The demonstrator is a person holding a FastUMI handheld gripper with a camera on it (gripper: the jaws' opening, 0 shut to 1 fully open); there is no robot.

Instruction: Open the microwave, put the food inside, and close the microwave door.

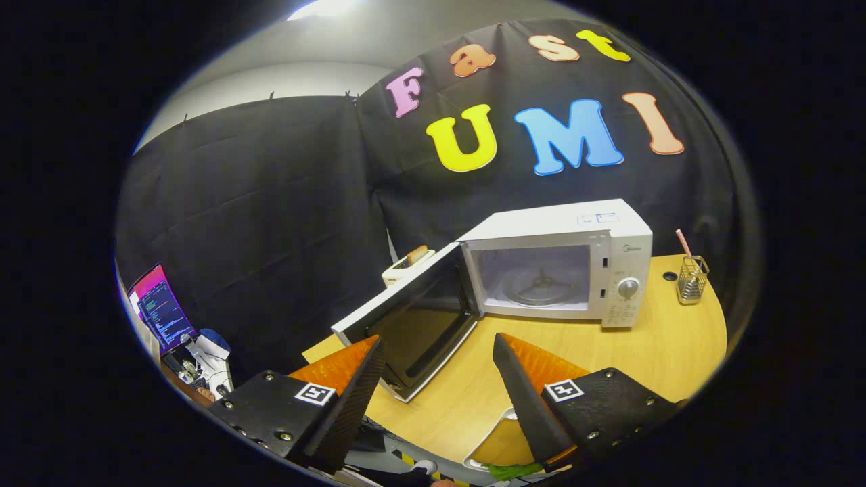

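A white microwave (612, 233) stands on the wooden table (649, 358), beyond my fingers and to their right. Its door (416, 318) is swung wide open to the left, reaching past the table's edge, and the glass turntable (541, 285) shows inside the bare cavity. My gripper (438, 346) hovers above the table's near edge, open, with nothing between its two fingers. The left fingertip (369, 362) overlaps the door's lower corner in view. Under the right finger lies a white plate (497, 423) with something green (514, 470) at its near rim; the food is mostly hidden.
A white toaster with a slice of bread (409, 264) sits behind the open door. A small wire holder with a pink stick (691, 277) stands right of the microwave near the table's far edge. Left of the table, lower down, is a desk with a lit monitor (161, 308).
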